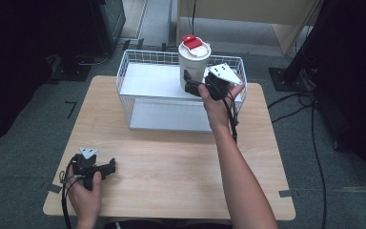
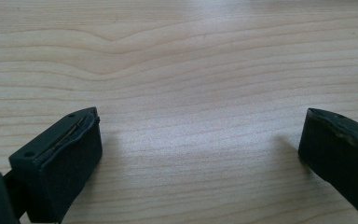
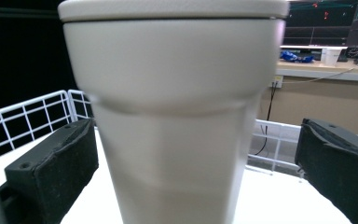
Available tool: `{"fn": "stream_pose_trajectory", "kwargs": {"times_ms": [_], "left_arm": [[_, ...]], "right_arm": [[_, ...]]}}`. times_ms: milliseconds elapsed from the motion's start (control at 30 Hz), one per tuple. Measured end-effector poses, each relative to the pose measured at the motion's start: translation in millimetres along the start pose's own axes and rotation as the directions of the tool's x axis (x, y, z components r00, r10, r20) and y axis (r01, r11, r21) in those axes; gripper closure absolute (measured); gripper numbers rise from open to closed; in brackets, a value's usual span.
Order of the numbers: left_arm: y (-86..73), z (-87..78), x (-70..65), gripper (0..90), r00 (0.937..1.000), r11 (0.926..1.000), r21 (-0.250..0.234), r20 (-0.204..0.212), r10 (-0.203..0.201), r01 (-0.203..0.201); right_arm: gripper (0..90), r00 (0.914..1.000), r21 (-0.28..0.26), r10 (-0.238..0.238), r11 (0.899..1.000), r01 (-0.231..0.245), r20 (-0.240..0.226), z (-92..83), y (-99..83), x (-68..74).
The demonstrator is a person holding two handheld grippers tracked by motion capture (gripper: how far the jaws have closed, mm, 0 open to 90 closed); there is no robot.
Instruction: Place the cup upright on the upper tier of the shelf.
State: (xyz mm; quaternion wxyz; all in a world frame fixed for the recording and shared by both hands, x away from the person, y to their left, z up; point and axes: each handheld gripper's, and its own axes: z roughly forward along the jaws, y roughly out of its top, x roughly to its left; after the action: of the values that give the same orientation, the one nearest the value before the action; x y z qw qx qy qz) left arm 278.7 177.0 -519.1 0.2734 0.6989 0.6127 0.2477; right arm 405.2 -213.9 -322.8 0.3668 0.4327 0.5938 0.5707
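Cup: a tall cream cup [image 1: 193, 67] with a red and white lid [image 1: 193, 43] stands upright in the white wire basket [image 1: 132, 61], near the back right corner.
Basket: it sits at the far side of the table [image 1: 171, 167]. Its floor is white and bare apart from the cup.
Right gripper: the right gripper [image 1: 194, 84] is up at the cup's side, held by the person's right hand [image 1: 217, 95]. In the right gripper view the cup [image 3: 172, 116] stands between the two black jaws, with a gap on each side. The jaws are spread wide and not squeezing it.
Left gripper: the left gripper [image 1: 106, 168] lies low over the table at the near left, well apart from the basket. Its jaws are spread wide with nothing but bare wood [image 2: 191, 93] between them.
What is done: my guess is the cup is either just set down in the basket or about to be picked up. The pictures cannot settle which.
What is left: if it is a pick-up, the jaws need to close on the cup and lift it. If it is a put-down, the hand only needs to pull back.
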Motion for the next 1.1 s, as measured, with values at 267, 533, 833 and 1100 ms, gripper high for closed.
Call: {"fn": "stream_pose_trajectory", "kwargs": {"times_ms": [267, 533, 833, 1100], "left_arm": [[0.0, 0.0, 0.0, 0.0, 1.0000, 1.0000, 0.000, 0.000, 0.000, 0.000], [0.0, -0.2, 0.2, 0.0, 1.0000, 1.0000, 0.002, 0.000, 0.003, -0.003], [0.0, -0.2, 0.2, 0.0, 1.0000, 1.0000, 0.002, 0.000, 0.003, -0.003], [0.1, -0.3, 0.2, 0.0, 1.0000, 1.0000, 0.004, 0.001, 0.003, -0.003]], "right_arm": [[0.0, 1.0000, -0.006, -0.005, 1.000, 0.005, -0.002, -21.0, -7.0, -5.1], [0.0, 1.0000, -0.009, -0.002, 1.000, 0.002, -0.006, -38.8, -16.9, -10.7], [0.0, 1.0000, 0.007, 0.001, 1.000, -0.001, 0.004, -60.2, -32.4, -20.2], [0.0, 0.9995, 0.010, 0.016, 1.000, -0.016, 0.028, -84.1, -46.9, -36.2]]}}
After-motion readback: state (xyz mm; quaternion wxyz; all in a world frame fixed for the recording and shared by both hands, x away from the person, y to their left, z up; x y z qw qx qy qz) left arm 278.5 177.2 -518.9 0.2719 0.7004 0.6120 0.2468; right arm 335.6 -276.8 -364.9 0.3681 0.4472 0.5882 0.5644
